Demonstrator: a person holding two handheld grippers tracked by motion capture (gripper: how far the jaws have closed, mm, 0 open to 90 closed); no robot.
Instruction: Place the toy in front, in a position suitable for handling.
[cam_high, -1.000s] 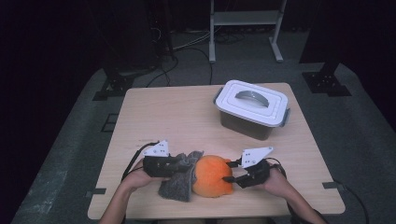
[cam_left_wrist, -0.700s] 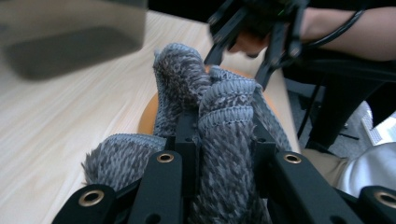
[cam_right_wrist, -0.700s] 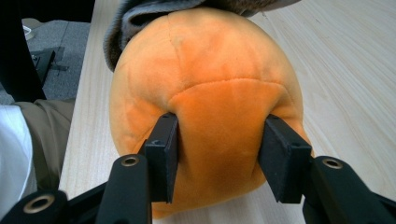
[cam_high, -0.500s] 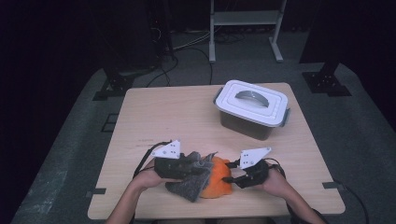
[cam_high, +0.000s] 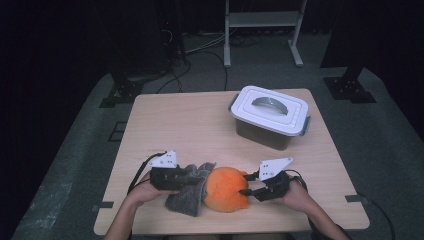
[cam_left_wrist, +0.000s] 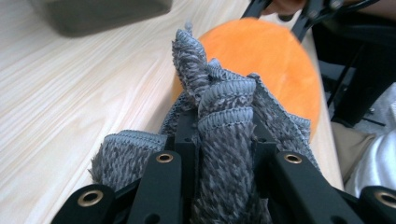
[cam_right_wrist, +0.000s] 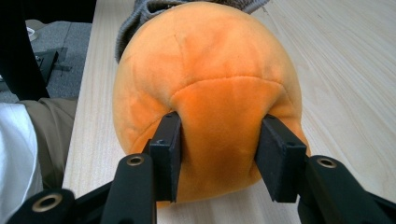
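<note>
One orange plush ball (cam_high: 226, 189), round, dented | right hand-held gripper (cam_high: 247, 184) squeezing it | left hand-held gripper (cam_high: 192, 176) pinching grey towel (cam_high: 187, 197)

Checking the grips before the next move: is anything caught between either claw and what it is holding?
Nothing visible is. The right claw pinches a fold of the orange plush directly, its jaws having just been closing, pads pressed into the fabric. The left claw is shut straight on the grey towel, which lies against the plush.

Box (cam_left_wrist: 100, 14) (blurred, cut off)
</note>
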